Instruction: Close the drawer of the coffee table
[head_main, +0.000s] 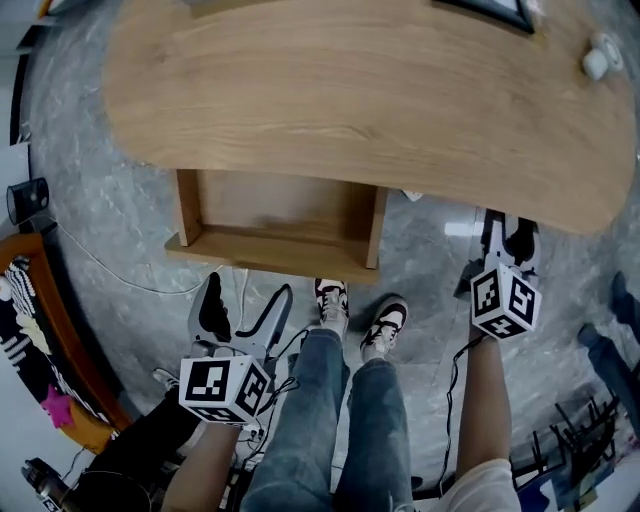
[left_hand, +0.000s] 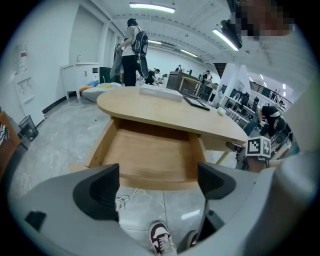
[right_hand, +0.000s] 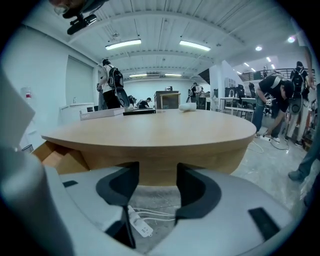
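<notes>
The coffee table (head_main: 370, 100) has a light wooden oval top. Its wooden drawer (head_main: 270, 215) stands pulled out toward me and is empty inside. My left gripper (head_main: 243, 305) hangs open just in front of the drawer's front board, a little apart from it. In the left gripper view the drawer (left_hand: 150, 155) lies ahead between the wide-apart jaws of the left gripper (left_hand: 157, 182). My right gripper (head_main: 505, 240) is to the drawer's right, near the table's rim. Its jaws stand partly apart with nothing between them, and the right gripper (right_hand: 157, 187) faces the table edge (right_hand: 150, 132).
My two shoes (head_main: 333, 298) stand on the grey floor right before the drawer. A white power strip (right_hand: 137, 222) and cables lie under the table. A small white object (head_main: 598, 62) sits on the far right of the tabletop. An orange-rimmed piece of furniture (head_main: 50, 340) is at left.
</notes>
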